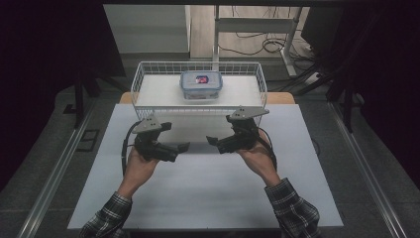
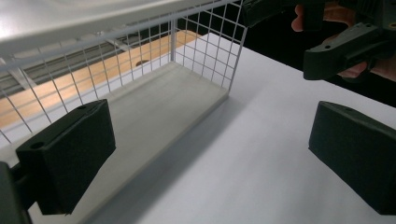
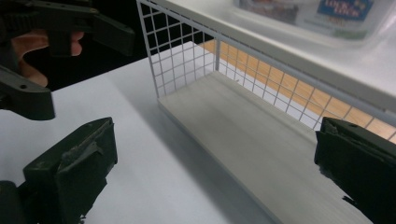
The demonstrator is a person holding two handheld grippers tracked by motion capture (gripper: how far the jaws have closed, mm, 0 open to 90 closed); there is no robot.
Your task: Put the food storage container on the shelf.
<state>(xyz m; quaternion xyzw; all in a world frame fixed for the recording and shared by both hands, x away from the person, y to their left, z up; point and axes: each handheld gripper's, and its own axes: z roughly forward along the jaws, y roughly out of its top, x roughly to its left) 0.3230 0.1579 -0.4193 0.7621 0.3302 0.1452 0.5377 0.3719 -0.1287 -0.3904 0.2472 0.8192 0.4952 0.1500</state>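
Both grippers' fingers (image 1: 184,147) (spread) sit short of container (image 1: 200,85).

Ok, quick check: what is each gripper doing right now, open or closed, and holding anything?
Left gripper: open, holding nothing, above the white table.
Right gripper: open, holding nothing.

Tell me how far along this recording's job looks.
Nothing looks done yet. The clear lidded plastic container sits on the upper shelf of the white wire basket rack, untouched. Left gripper and right gripper hover open and empty over the white table. Reaching for and grasping the container remains.
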